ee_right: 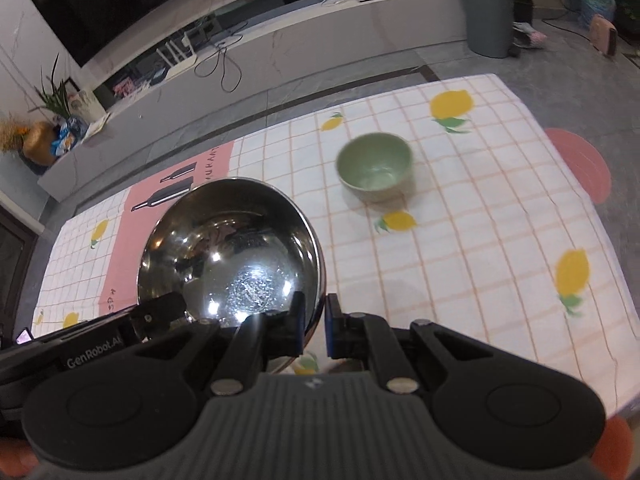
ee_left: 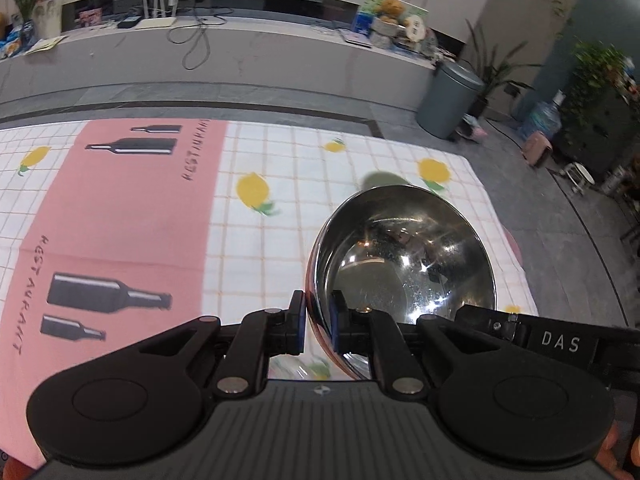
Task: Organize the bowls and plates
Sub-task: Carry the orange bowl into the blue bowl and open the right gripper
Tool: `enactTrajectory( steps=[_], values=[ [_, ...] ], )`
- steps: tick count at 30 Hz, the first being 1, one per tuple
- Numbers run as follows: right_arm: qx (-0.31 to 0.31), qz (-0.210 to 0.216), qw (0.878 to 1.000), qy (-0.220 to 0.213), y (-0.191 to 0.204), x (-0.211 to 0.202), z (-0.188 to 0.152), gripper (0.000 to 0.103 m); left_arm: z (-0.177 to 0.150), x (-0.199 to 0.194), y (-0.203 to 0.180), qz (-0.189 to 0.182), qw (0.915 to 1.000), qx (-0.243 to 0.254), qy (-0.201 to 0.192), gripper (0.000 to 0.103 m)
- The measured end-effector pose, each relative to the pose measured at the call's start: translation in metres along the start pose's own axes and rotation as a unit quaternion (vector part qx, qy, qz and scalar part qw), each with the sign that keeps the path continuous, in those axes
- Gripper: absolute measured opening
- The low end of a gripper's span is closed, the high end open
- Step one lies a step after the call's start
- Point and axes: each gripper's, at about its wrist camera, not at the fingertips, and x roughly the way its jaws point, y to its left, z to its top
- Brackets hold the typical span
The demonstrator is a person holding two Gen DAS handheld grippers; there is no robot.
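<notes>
A shiny steel bowl (ee_left: pixel 404 256) (ee_right: pixel 232 248) hangs tilted above the lemon-print tablecloth (ee_left: pixel 280 160) (ee_right: pixel 480 220), and both grippers carry it. My left gripper (ee_left: pixel 318 320) is shut on the bowl's left rim, one pad inside and one outside. My right gripper (ee_right: pixel 314 324) is shut on the opposite rim in the same way. Each gripper's black body shows at the edge of the other's view. A small green bowl (ee_right: pixel 376 166) stands upright and empty on the cloth, beyond and to the right of the steel bowl.
A pink placemat with bottle prints (ee_left: pixel 120 220) lies on the left part of the table. Past the far table edge is grey floor, then a long low TV bench (ee_left: pixel 240 60) with cables. A grey bin (ee_left: pixel 448 96) (ee_right: pixel 488 16) stands at the right.
</notes>
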Motion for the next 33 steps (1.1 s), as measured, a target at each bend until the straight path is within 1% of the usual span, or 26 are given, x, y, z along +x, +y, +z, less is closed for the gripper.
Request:
enactTrajectory(
  steps=[4,9,13,19,23,30,33],
  values=[
    [0.014,-0.002,1.0,-0.006,-0.017,-0.018,-0.022,0.007,-0.019,-0.006,-0.016,-0.007,0.9997,0.021,0.006,0.013],
    [0.031,-0.007,1.0,0.0,-0.038,-0.035,-0.046,0.007,-0.041,-0.013,-0.035,-0.016,0.9984,0.051,0.017,0.014],
    [0.037,-0.013,0.999,-0.001,-0.05,-0.046,-0.059,0.007,-0.05,-0.012,-0.046,-0.022,0.9976,0.062,0.023,0.014],
    [0.053,-0.021,0.998,0.013,-0.063,-0.041,-0.065,0.007,-0.058,0.003,-0.042,-0.036,0.997,0.041,0.055,0.014],
    [0.048,-0.031,0.998,0.022,-0.064,-0.036,-0.067,0.007,-0.063,0.014,-0.039,-0.042,0.9954,0.033,0.079,0.014],
    [0.061,-0.034,0.996,0.059,-0.076,-0.018,-0.073,0.007,-0.07,0.025,-0.038,-0.038,0.9927,0.038,0.108,0.016],
    [0.067,-0.036,0.995,0.069,-0.079,-0.01,-0.076,0.006,-0.074,0.032,-0.037,-0.036,0.9915,0.037,0.119,0.016]
  ],
)
